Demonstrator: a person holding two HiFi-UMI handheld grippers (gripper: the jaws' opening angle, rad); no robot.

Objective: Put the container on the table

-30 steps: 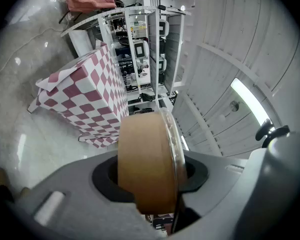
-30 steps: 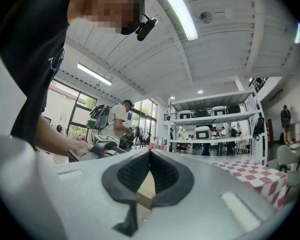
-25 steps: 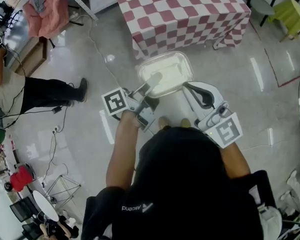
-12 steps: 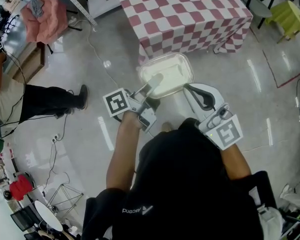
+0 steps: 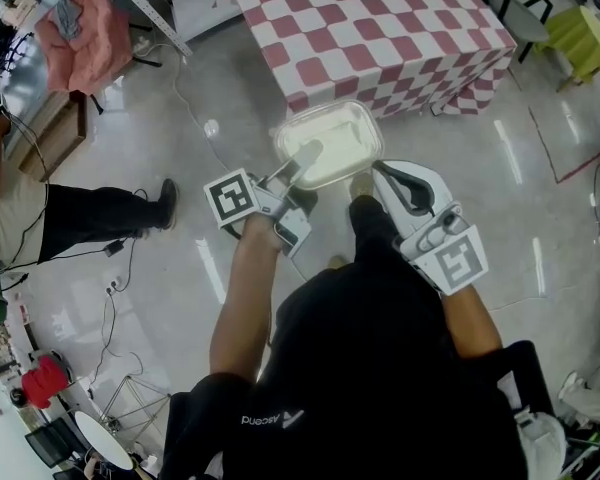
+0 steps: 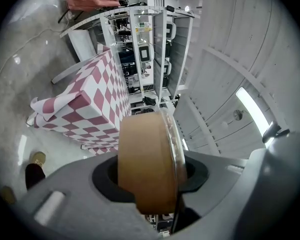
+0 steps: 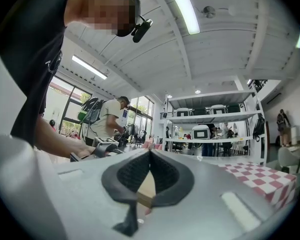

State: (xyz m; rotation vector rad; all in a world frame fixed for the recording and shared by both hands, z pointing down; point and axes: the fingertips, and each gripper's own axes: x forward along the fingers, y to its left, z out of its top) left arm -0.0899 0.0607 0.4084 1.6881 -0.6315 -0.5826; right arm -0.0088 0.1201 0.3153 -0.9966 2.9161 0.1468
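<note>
My left gripper [image 5: 302,165] is clamped on the near-left end of the container [image 5: 338,140] and my right gripper [image 5: 378,171] pinches its right rim; it hangs above the floor [image 5: 180,118], just short of the checkered table [image 5: 380,28]

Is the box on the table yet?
Not yet. The container is in the air over the floor, held by the left gripper, short of the checkered table.
</note>
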